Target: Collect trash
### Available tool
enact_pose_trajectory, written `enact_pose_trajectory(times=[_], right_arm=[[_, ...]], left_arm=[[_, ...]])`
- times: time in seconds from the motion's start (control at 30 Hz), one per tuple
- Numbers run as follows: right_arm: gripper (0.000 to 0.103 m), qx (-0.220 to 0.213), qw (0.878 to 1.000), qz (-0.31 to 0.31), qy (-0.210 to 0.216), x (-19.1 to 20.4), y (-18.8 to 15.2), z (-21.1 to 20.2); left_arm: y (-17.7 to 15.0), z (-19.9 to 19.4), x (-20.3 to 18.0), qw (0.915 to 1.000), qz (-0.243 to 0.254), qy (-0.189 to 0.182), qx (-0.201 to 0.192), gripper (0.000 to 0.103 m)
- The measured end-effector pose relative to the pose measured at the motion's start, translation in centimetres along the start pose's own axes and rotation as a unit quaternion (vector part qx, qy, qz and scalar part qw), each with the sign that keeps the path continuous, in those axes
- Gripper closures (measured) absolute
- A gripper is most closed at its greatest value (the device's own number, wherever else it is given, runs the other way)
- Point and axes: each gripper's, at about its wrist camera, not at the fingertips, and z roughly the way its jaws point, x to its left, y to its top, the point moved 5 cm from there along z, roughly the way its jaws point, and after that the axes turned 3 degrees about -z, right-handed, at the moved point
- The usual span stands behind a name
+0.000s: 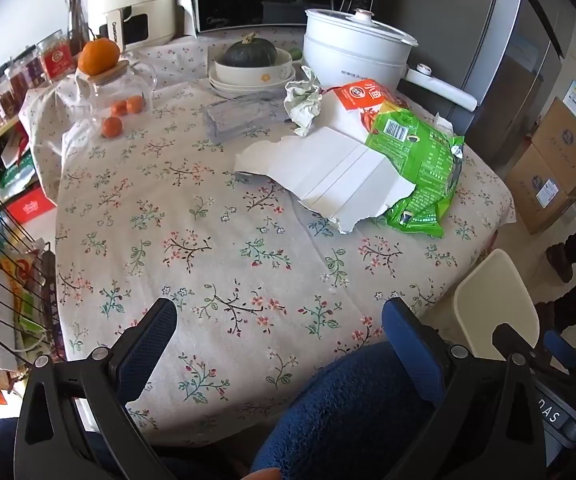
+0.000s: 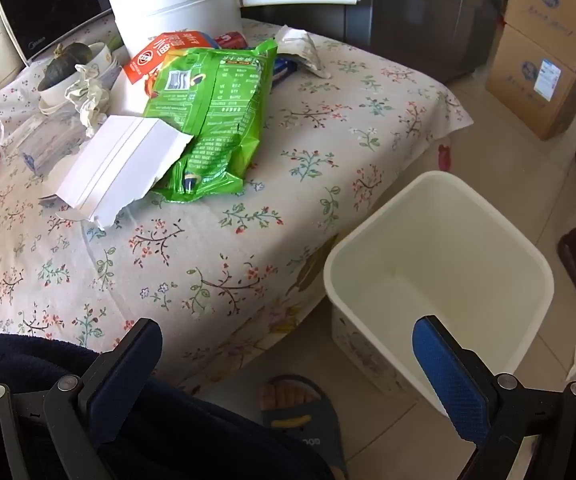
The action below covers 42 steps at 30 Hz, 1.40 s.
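Green wrapper [image 2: 212, 120] half under torn card [image 2: 120, 168]

Soft, even daylight, faint shadows, sharp centre focus, strong fisheye bending and dark vignette at edges.

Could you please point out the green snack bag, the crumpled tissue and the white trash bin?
green snack bag [image 2: 212, 108], right wrist view, middle of its printed back.
crumpled tissue [image 1: 303, 101], left wrist view, centre of the wad.
white trash bin [image 2: 440, 240], right wrist view, inner back wall.
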Motion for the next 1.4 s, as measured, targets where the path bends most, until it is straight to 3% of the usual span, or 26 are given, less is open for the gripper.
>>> enact_pose_trajectory(times=[1.4], right_arm=[[0.000, 0.014, 1.000, -0.008, 0.005, 0.76, 0.03, 0.57]], left_arm=[[-0.08, 0.45, 0.32, 0.9999, -0.008, 0.002, 0.009, 0.000]])
